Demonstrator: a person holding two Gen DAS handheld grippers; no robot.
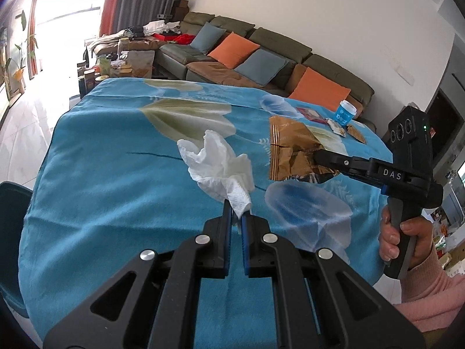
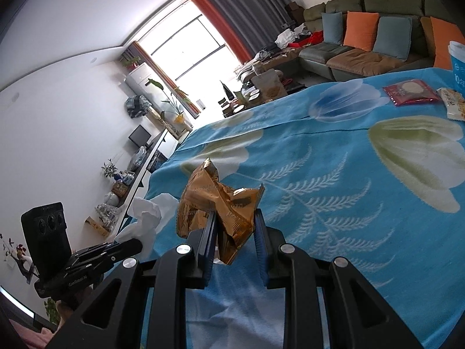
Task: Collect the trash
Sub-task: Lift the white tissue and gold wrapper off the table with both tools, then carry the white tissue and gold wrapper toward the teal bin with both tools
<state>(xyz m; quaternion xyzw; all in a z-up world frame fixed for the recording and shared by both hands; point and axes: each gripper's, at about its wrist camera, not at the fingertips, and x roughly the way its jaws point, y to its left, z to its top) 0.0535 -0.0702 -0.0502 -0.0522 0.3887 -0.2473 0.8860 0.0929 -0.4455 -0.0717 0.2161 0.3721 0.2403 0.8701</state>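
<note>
Table under a bright blue cloth (image 1: 116, 174) printed with big tulips and fern sprigs. Sitting on it at the far end: blue-and-white paper cup (image 1: 346, 112), red snack packet (image 2: 411, 91), pale wrapper (image 2: 452, 101), small gold wrapper (image 1: 356, 133).

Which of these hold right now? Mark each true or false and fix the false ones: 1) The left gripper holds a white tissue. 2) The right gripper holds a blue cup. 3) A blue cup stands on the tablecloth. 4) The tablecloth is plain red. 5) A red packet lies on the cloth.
1) True: the left gripper is shut on the white tissue.
2) False: the right gripper is shut on a crumpled gold wrapper.
3) True: the blue cup stands near the far edge.
4) False: the tablecloth is blue with flowers.
5) True: the red packet lies flat near the cup.
</note>
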